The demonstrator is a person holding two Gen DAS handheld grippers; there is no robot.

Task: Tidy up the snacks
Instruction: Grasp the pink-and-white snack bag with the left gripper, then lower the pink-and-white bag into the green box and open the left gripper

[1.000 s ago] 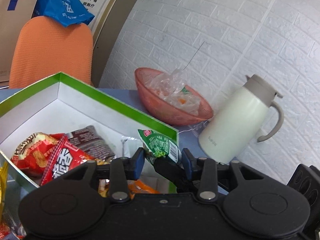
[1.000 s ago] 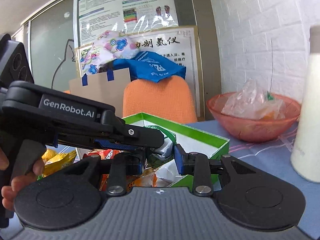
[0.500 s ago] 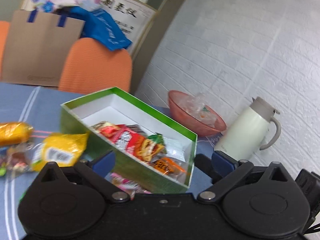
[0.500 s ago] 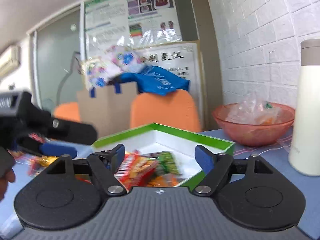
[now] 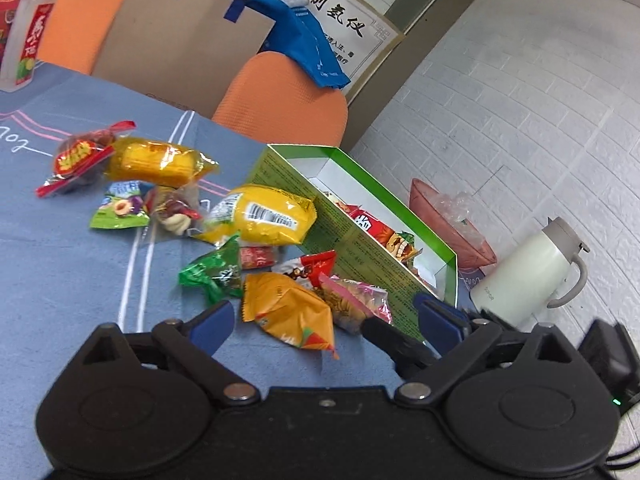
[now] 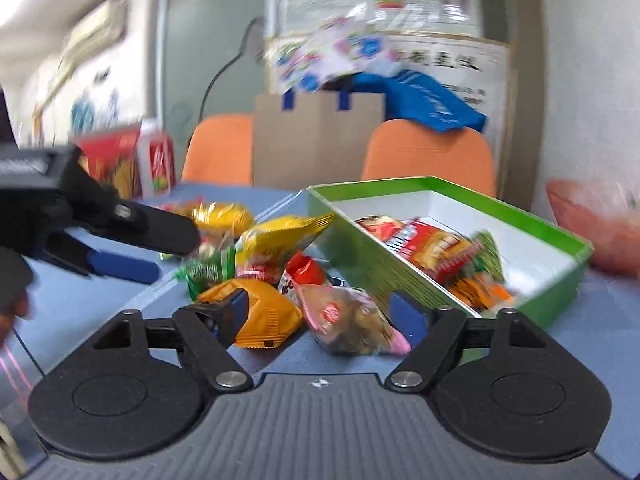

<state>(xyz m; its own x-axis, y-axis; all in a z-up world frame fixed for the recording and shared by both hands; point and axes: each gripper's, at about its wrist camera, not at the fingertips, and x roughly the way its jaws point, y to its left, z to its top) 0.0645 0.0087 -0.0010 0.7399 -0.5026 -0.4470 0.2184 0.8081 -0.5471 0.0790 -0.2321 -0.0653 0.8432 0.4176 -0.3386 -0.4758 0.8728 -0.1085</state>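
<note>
A green box [image 5: 360, 240] with a white inside stands on the blue tablecloth and holds several snack packets [image 5: 380, 228]; it also shows in the right wrist view [image 6: 560, 236]. Loose snacks lie left of it: an orange packet [image 5: 288, 308], a pink packet [image 5: 356, 304], a green packet [image 5: 216, 272] and yellow packets [image 5: 264, 220]. My left gripper [image 5: 324, 324] is open and empty above the orange packet. My right gripper [image 6: 320, 316] is open and empty just before the orange packet [image 6: 260, 316] and pink packet [image 6: 348, 320]. The left gripper [image 6: 132, 248] shows at the left of the right wrist view.
A pink bowl [image 5: 452, 220] with plastic wrap and a cream thermos jug [image 5: 528, 276] stand right of the box by the white brick wall. Orange chairs [image 5: 288, 96], a cardboard bag and a drink bottle [image 5: 28, 28] are at the table's far side.
Both grippers have opened and pulled back from the box. The green packet they held over the box now lies inside it. The loose snacks have come into view.
</note>
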